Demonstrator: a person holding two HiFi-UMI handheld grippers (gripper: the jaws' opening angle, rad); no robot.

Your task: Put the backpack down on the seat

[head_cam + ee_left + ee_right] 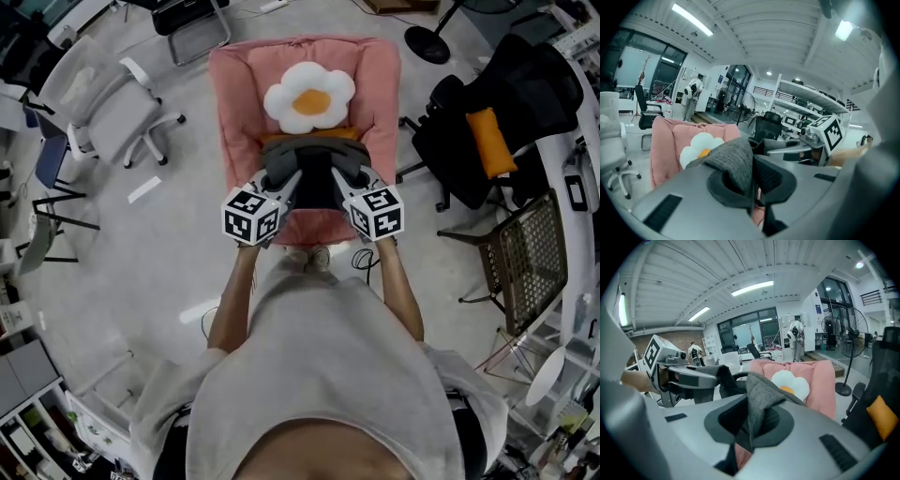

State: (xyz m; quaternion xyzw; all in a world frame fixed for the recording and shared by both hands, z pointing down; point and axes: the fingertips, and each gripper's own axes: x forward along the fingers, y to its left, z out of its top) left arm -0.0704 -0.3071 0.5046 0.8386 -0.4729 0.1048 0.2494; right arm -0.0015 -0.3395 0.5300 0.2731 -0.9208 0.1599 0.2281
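Person stood facing a pink seat (380, 84), both arms out. L gripper (284, 178) had its jaws pinched tight on a fold of grey fabric of the backpack (314, 178). R gripper (341, 178) did the same on the other side, jaws clamped on grey cloth w/ no gap showing. Backpack hung between the two over the seat's front half, at 6 o'clock from a white flower cushion (309, 97) leaning on the seat back. Couldn't tell if its bottom touched the pad. White office chair (112, 103) stood at 10 o'clock of the seat, black chair (487, 122) at 3 o'clock.
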